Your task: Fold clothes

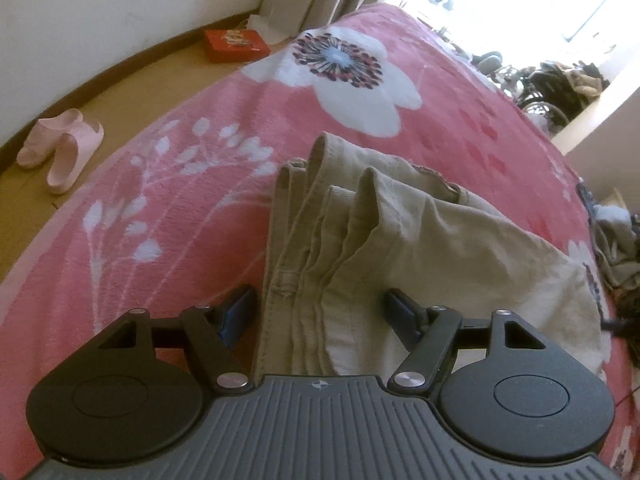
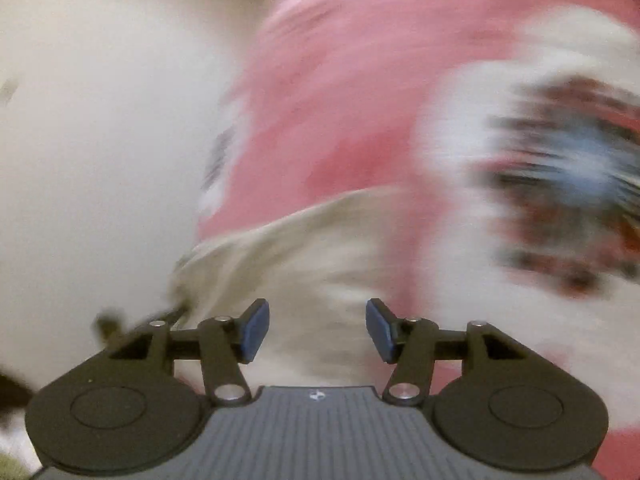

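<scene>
No readable labels. Your left gripper point(image 1: 320, 308) gapes around bunched khaki twill trousers point(image 1: 360, 240) on the fuzzy pink floral blanket point(image 1: 180, 200); your right gripper point(image 2: 318, 330) is spread too, gripping nothing.

My tan pants point(image 1: 400, 240) are lying on the pink bed point(image 1: 180, 200) with big white flowers. They are bunching up in soft folds, one on top of another. A belt loop is showing near the edge.
</scene>
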{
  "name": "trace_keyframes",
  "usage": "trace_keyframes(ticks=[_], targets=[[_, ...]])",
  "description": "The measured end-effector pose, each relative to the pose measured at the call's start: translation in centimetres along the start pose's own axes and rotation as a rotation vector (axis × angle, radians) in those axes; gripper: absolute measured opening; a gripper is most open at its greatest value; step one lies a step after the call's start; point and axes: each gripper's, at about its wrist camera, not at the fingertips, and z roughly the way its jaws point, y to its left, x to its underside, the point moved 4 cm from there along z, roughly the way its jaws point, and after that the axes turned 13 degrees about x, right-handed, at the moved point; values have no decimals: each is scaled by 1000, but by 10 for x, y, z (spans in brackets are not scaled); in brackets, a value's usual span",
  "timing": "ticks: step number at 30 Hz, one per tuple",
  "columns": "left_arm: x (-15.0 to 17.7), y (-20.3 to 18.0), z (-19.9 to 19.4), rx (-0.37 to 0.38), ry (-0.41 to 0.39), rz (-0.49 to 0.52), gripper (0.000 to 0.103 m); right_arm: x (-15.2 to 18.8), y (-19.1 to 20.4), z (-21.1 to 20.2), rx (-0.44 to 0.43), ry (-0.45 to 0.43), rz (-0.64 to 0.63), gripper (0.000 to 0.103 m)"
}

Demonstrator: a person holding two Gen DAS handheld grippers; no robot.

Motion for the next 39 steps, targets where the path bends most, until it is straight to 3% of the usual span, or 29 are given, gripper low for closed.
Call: trace_keyframes(ticks=[2,8,13,15,20,25,31,34,37,39], targets=[[1,1,0,8,-8,-5,70,8,-29,6,36,16,50,56],[4,-1,2,-8,-27,-4,68,14,-25,40,-144,78,35,53],[6,-2,5,-24,-57,2,67,15,-5,81,-230,158,28,28],[6,-2,5,-28,-73,-10,65,17,0,90,-227,166,26,13],[4,-10,7,-27,-84,-21,60,19,2,62,-277,77,6,9],[-2,-35,29,74,-65,-55,53,12,-15,26,-300,5,48,8],[-1,-103,101,269,39,32,52,18,-78,-56,-209,-125,79,9],[0,-133,129,263,50,109,65,26,-133,-88,-143,-135,220,16],[-8,-143,122,221,79,141,66,49,-164,-95,-107,-124,349,34],[-15,-147,106,187,99,160,66,69,-169,-116,-112,-200,350,43]])
